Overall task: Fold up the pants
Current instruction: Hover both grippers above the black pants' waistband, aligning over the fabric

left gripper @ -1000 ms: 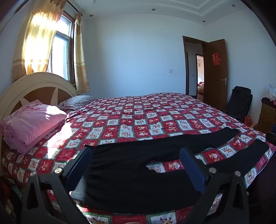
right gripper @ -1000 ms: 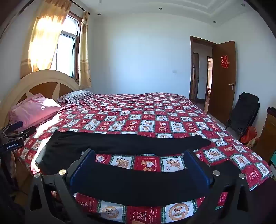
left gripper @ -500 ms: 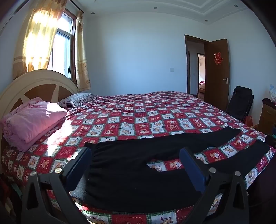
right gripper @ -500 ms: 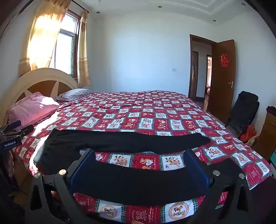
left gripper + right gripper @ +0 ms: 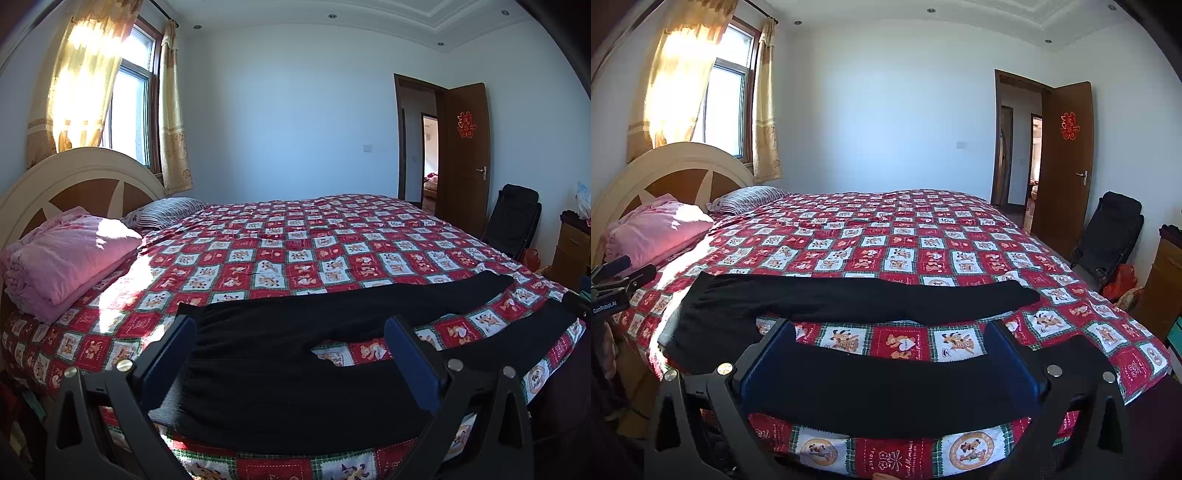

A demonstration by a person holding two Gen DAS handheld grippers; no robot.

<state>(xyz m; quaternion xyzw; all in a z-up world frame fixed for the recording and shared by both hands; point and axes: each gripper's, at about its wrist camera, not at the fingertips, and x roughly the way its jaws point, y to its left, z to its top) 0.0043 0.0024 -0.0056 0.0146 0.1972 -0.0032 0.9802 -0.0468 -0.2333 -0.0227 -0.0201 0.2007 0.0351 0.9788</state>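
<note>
Black pants (image 5: 295,373) lie flat on the near edge of the bed, waist to the left, both legs spread out to the right. They also show in the right wrist view (image 5: 857,299). My left gripper (image 5: 290,332) is open and empty, held above the waist and hip part. My right gripper (image 5: 890,334) is open and empty, held above the near leg (image 5: 886,391). The left gripper's body (image 5: 613,291) shows at the left edge of the right wrist view.
The bed has a red and white patchwork quilt (image 5: 332,251). A folded pink blanket (image 5: 62,258) and a striped pillow (image 5: 166,214) lie by the headboard (image 5: 74,181). A black chair (image 5: 513,221) and a wooden cabinet (image 5: 572,251) stand at the right, near the open door (image 5: 465,155).
Both grippers have tilted slightly so the bed sits a little lower in view. The pants have not moved and both grippers stay open.
</note>
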